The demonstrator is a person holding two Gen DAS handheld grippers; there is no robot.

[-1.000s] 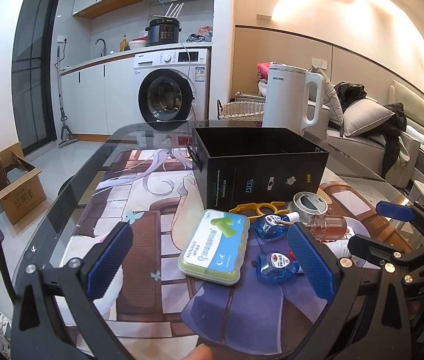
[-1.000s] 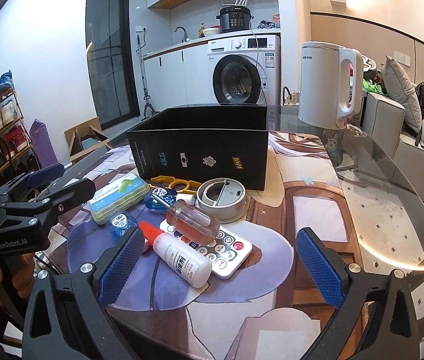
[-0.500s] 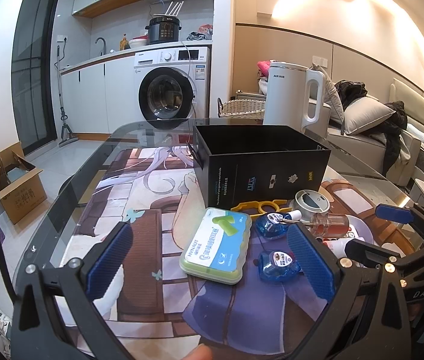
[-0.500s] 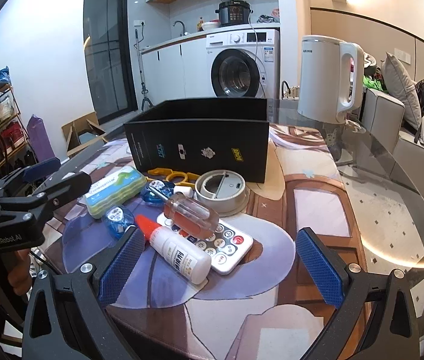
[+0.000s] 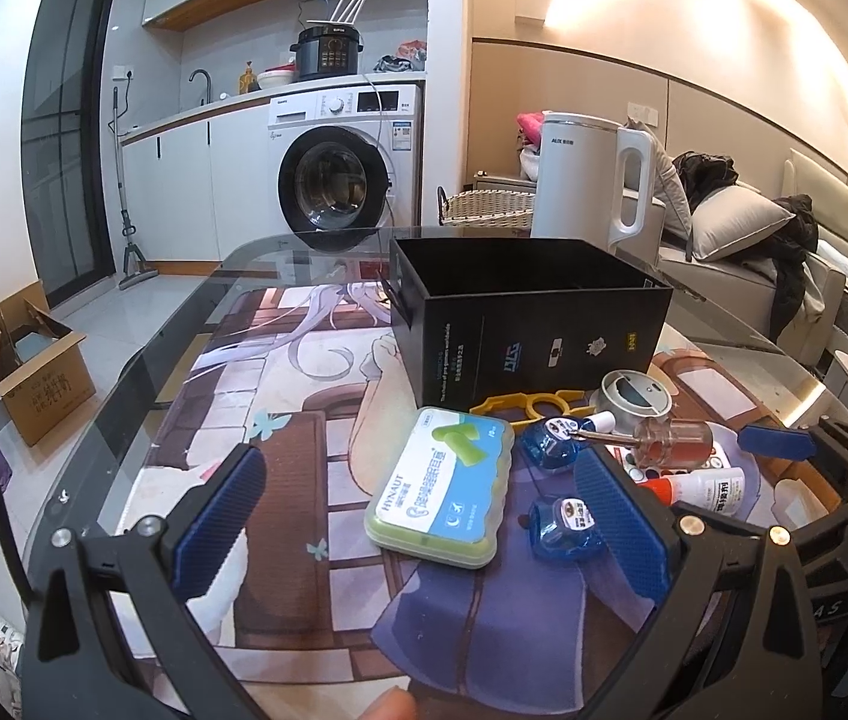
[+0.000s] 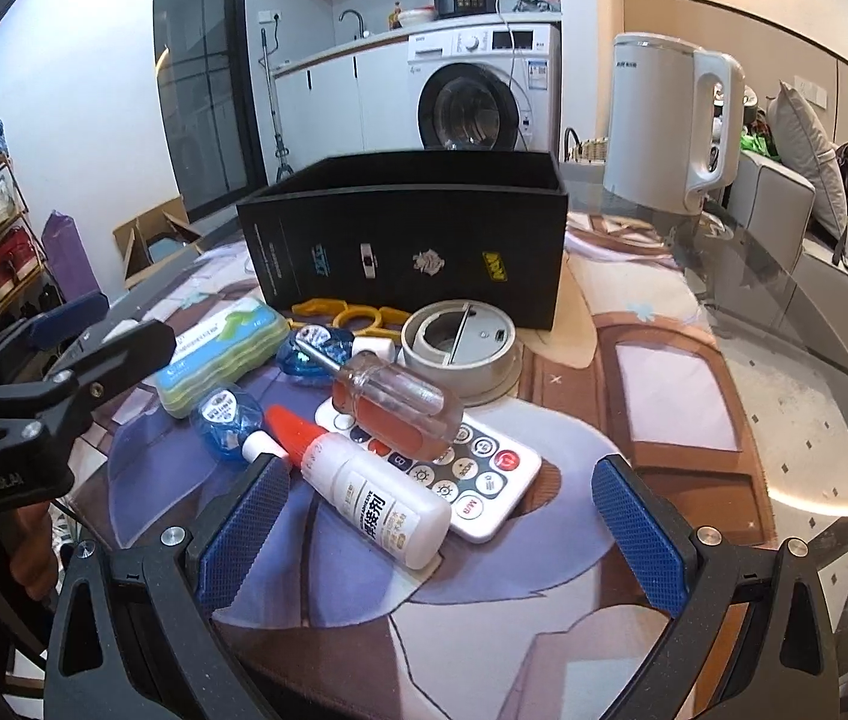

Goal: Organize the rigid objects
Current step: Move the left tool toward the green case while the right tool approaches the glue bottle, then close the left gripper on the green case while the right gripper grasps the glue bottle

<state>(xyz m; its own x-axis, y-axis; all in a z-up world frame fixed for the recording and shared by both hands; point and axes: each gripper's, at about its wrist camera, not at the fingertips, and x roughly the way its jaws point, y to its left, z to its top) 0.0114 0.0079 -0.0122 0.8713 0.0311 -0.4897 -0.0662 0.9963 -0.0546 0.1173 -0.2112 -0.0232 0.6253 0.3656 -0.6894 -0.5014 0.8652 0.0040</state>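
Both grippers, left (image 5: 420, 516) and right (image 6: 439, 531), hover spread wide and empty over the clutter: glue bottle (image 6: 375, 501), remote (image 6: 472, 474), seemingly empty black box (image 6: 411, 252).

- The floor of the black box (image 6: 417, 240) is hidden behind its own walls in both views, so what lies inside cannot be told.
- The yellow plastic piece (image 6: 354, 317) is partly covered by the blue cases and the round grey holder (image 6: 458, 343).
- The remote (image 6: 472, 480) is half covered by the screwdriver (image 6: 390, 399) and the glue bottle (image 6: 375, 501); its button marks are too small to read.
- In the left view, the right blue pad (image 5: 619, 519) hides part of the lower blue case (image 5: 562, 525).
- A fingertip (image 5: 387, 707) is cut off by the bottom edge.
- The small print on the box front is unreadable.
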